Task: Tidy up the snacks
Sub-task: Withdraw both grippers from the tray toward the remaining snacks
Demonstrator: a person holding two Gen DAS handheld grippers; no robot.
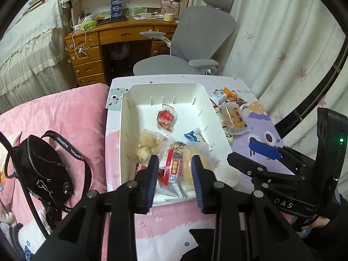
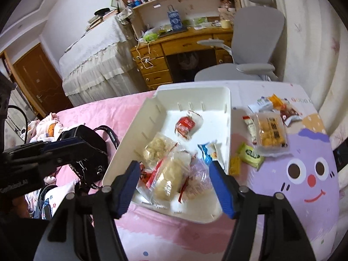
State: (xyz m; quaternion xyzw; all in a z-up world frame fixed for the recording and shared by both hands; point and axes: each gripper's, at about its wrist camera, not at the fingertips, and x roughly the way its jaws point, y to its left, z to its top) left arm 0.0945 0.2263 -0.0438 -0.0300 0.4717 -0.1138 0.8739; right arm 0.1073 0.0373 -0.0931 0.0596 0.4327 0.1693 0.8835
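Up close in the left wrist view, the left tool [image 1: 174, 167] hangs over the near end of the white tray [image 1: 128, 139]. Its blue pads stand a little apart and grip nothing. Under them lie a red and clear snack pack [image 1: 173, 167] with yellow writing, too small to read, and a pale puffy snack bag [image 1: 150, 144]. A red round snack [image 1: 166, 119] sits alone further back in the tray. More snacks wait outside the tray on the tabletop [image 1: 256, 117], like the yellow cake pack [image 1: 235, 117]. A black bag [image 1: 41, 165] lies on the pink bed, and its strap reads "BALENCIAGA". The right tool [image 1: 264, 150] shows at the side, with "DAS" on its body. A blue gift bag [image 1: 116, 7] on the desk seems to say "CHAGEE".

In the right wrist view, the right tool [image 2: 174, 184] is wide open over the same tray [image 2: 227, 117], holding nothing. A pale bun pack [image 2: 169, 178] lies right below it. A green snack [image 2: 251, 154] and a small yellow snack [image 2: 235, 165] lie just beside the tray. The mat shows a purple smiling face [image 2: 308, 174].
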